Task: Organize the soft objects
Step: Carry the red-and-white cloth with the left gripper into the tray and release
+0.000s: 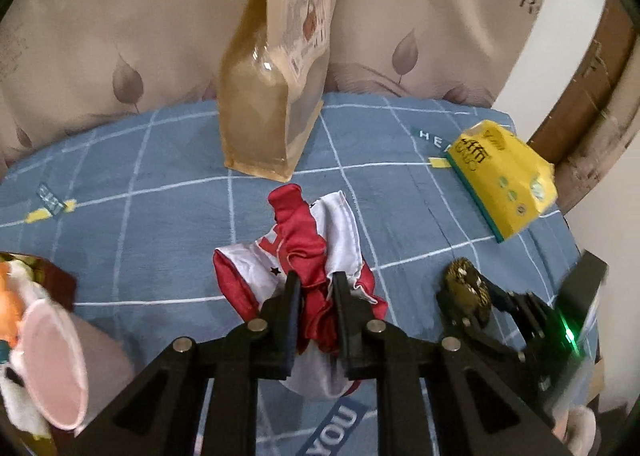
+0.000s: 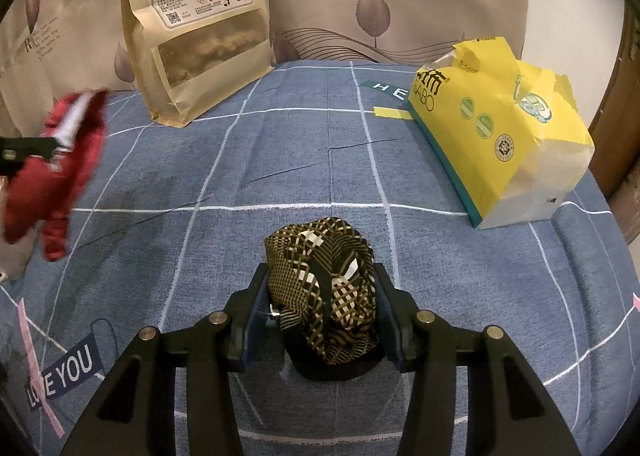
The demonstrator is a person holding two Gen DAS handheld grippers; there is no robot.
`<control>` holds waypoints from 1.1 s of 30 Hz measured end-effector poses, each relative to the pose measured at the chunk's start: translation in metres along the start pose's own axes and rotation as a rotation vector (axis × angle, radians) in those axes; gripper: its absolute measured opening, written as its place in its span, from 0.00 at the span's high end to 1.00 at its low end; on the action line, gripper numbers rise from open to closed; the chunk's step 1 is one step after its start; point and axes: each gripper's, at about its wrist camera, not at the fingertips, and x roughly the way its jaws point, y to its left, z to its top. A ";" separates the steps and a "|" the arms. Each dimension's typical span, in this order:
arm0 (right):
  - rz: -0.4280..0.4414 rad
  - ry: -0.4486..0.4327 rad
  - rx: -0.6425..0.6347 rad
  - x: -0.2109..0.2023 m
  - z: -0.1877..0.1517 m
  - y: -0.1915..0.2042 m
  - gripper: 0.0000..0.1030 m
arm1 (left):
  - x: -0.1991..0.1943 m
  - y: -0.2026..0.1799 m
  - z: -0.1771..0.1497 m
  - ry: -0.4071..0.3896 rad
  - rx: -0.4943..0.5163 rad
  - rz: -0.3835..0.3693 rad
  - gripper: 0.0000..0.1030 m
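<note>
My left gripper (image 1: pixel 316 288) is shut on a crumpled red and white cloth (image 1: pixel 304 248) and holds it above the blue checked cover (image 1: pixel 160 175). The same cloth (image 2: pixel 60 163) shows blurred at the far left of the right wrist view. My right gripper (image 2: pixel 322 288) is shut on a bunched black and gold patterned cloth (image 2: pixel 324 288), low over the cover. In the left wrist view the right gripper (image 1: pixel 472 296) and its patterned cloth (image 1: pixel 468 288) are to the right of my left gripper.
A tall kraft snack bag (image 2: pixel 192 27) stands at the back against the curtain. A yellow tissue pack (image 2: pixel 500 127) lies at the right. A pink and white plush toy (image 1: pixel 40 340) is at the left edge, with a brown box behind it.
</note>
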 end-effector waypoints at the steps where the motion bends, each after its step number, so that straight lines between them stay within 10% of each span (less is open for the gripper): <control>1: 0.000 0.000 0.000 0.000 0.000 0.000 0.54 | -0.008 0.001 -0.002 -0.007 0.008 0.003 0.85; 17: -0.005 0.000 -0.005 0.003 0.001 0.001 0.54 | -0.120 0.063 -0.037 -0.103 0.052 0.055 0.85; 33: -0.006 -0.001 -0.007 0.003 0.001 0.000 0.55 | -0.197 0.191 -0.058 -0.153 -0.082 0.293 0.85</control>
